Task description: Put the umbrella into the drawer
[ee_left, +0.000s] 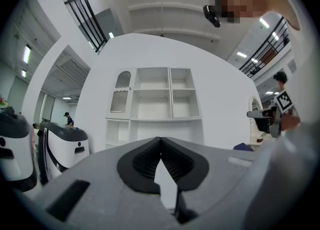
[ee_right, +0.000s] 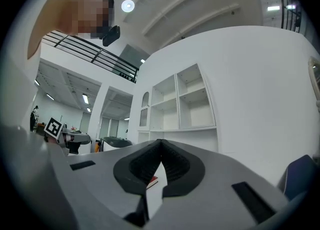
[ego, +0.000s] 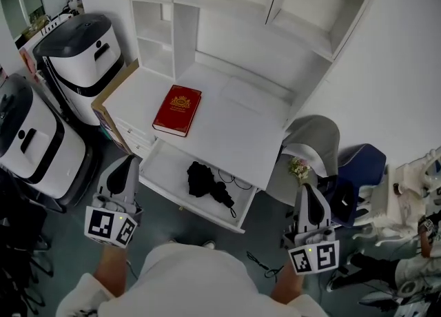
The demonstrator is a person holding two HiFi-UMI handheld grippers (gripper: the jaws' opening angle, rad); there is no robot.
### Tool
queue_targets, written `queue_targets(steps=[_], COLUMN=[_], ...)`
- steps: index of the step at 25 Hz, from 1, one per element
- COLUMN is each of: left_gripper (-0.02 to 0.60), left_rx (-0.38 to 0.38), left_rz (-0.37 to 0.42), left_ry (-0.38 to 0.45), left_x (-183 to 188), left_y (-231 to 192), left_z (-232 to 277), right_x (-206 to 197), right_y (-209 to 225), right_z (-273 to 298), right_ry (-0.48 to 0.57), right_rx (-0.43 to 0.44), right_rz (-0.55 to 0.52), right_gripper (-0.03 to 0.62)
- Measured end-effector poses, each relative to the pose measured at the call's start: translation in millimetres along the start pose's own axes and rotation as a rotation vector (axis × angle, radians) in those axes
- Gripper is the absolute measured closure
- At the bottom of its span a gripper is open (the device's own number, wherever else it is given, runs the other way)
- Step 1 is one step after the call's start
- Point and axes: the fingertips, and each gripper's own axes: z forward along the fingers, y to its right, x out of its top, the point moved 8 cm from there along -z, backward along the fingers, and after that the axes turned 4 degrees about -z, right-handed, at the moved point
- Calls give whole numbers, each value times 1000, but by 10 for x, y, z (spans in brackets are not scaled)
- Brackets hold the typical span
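The black folded umbrella (ego: 208,184) lies inside the open white drawer (ego: 164,165) under the desk top. My left gripper (ego: 127,162) hangs at the drawer's left end, shut, with nothing between its jaws. My right gripper (ego: 306,189) hovers to the right of the drawer, beside the grey chair, also shut and empty. In the left gripper view the left gripper (ee_left: 160,139) points level at the white shelf unit (ee_left: 155,99). The right gripper (ee_right: 160,143) points the same way in its own view, and a corner of the red book (ee_right: 151,180) shows below its tips.
A red book (ego: 178,110) lies on the white desk top (ego: 234,129). Two white machines (ego: 79,54) (ego: 27,136) stand at the left, with a cardboard panel (ego: 110,91) against the desk's side. A grey chair (ego: 313,140) and a blue seat (ego: 362,164) stand at the right.
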Motion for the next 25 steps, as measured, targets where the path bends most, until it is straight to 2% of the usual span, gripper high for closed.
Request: queue_targets(steps=[5, 14, 25], left_gripper=[566, 566, 566], left_rx=[5, -24, 14], left_rz=[-13, -8, -10], left_ry=[-17, -32, -55], left_x=[-123, -159, -162], left_y=[75, 259, 197], left_z=[22, 78, -17], right_x=[-68, -116, -152], right_y=[64, 37, -77], right_z=[-54, 19, 208], right_ry=[-1, -8, -10], right_rx=[-1, 77, 137], right_rz=[19, 58, 87], right_gripper=[592, 592, 592])
